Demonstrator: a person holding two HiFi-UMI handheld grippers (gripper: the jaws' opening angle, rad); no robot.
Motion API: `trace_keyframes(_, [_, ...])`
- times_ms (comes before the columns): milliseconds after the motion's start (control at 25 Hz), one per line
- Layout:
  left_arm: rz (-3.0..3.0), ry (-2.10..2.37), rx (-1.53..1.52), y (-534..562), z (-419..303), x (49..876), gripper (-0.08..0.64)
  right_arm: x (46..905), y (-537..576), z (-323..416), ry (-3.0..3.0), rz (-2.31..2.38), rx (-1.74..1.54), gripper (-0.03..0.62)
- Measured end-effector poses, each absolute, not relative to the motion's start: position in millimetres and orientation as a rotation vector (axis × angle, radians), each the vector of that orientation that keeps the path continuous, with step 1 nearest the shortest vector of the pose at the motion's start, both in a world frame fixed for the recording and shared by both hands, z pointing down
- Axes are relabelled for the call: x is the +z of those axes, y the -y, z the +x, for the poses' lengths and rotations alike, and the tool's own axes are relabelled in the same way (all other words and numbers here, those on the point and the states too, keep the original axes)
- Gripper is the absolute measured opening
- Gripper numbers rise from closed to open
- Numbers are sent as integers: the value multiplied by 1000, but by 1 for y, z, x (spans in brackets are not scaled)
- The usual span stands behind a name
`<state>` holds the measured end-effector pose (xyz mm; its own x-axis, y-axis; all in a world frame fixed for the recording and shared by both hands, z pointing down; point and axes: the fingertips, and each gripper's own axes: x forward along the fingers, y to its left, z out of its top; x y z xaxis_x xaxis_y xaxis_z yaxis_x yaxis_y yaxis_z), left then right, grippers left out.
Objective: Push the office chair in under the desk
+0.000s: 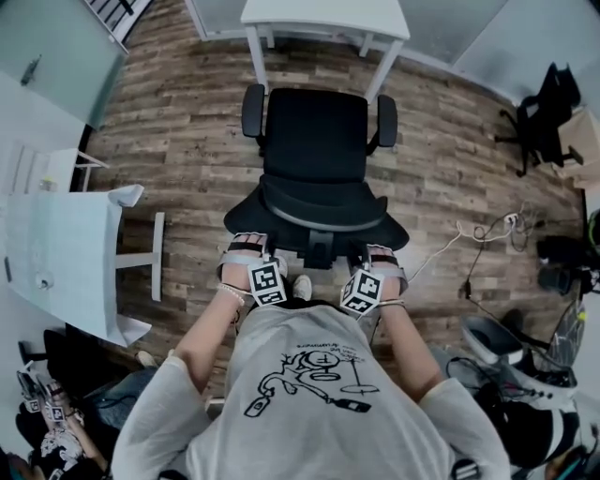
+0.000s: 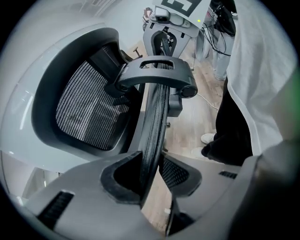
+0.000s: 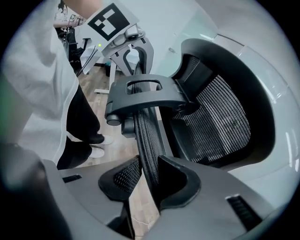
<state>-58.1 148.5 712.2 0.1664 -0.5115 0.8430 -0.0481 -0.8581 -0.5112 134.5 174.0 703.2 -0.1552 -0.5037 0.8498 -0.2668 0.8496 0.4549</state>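
- Since the left gripper and the right gripper each pinch the top backrest rim of the black mesh-backed office chair, jaws pressed on it left and right of centre, push with both evenly.
- Uneven force would likely swivel the seat. Steer between the white desk legs.
- The padded armrests look close to the leg spacing, so watch the clearance.
- Chair: cushioned seat, mesh back, upright on the wood-plank floor. The seat front faces the desk's near edge and seems not yet under it.
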Motion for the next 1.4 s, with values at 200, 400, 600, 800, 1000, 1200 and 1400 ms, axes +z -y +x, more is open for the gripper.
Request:
trace_keyframes(200, [-2083,-542,-1741,-122,-55,712,118,703,-148,138,1749,595,-234,133])
trace_keyframes(400, [-2081,-547,-1738,-95,-55,714,118,704,-121,138,1744,594,-236,133])
trace_keyframes(600, [-2081,-548,-1726,-66,-52,717,118,709,-94,141,1739,595,-223,133])
trace_keyframes(800, [-2088,-569,-1761,-39,-48,718,118,708,-66,144,1734,598,-221,133])
trace_keyframes(1000, [-2087,-558,-1751,-10,-45,717,118,709,-38,147,1729,598,-207,133])
trace_keyframes(1200, [-2090,-566,-1776,17,-40,718,118,709,-11,153,1721,603,-207,133])
trace_keyframes(1400, [-2096,-553,-1756,43,-38,718,118,710,15,155,1710,608,-199,134])
